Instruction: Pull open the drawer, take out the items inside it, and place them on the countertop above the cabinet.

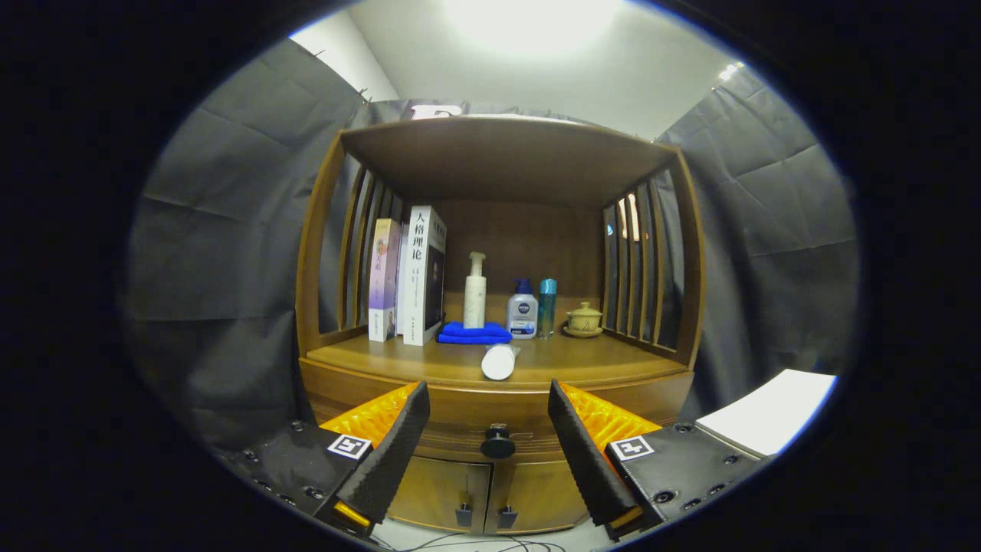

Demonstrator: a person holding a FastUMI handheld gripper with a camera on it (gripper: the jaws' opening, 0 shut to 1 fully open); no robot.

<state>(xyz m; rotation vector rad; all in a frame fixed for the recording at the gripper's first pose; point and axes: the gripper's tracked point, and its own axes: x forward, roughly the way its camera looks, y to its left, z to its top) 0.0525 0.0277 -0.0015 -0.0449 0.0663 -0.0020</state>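
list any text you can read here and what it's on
"人格理论": spine of the white book
purple book spine: too blurred to read
blue-capped bottle front: too small to read surely
gripper: no words; its fingers stand open either side of the drawer knob

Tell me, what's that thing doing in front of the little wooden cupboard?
A person is holding an open claw up to the wooden cabinet. Its two fingers sit either side of the drawer's round black knob without touching it, and the drawer is shut. On the countertop above sit two upright books, a folded blue cloth, some bottles, a small lidded cup and a white tube lying down.
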